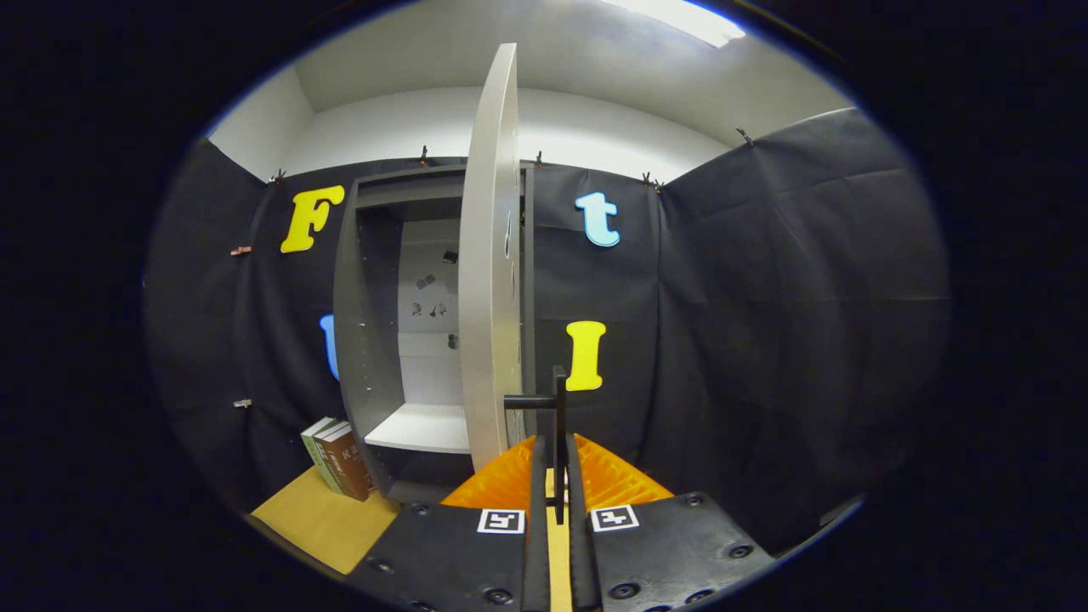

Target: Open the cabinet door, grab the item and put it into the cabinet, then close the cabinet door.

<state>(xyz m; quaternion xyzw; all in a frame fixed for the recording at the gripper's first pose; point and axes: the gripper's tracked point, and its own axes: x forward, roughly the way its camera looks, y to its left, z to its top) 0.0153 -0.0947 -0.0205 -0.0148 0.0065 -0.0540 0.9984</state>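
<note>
Cabinet door [490, 255] stands edge-on just ahead of the hand-held gripper [557, 476], swung abt halfway open, long axis vertical. Its black handle [557, 425] runs upright between the fingers, which look pinched onto it, tho contact is hard to confirm w/ this lens. Cabinet [374, 323] interior opens left of the door, white shelf [421, 429] bare. Books [338, 459], prob. the item, lean on the bench [319, 518] beside the cabinet's left wall, well left of the gripper. Room to swing lies rightward.
</note>
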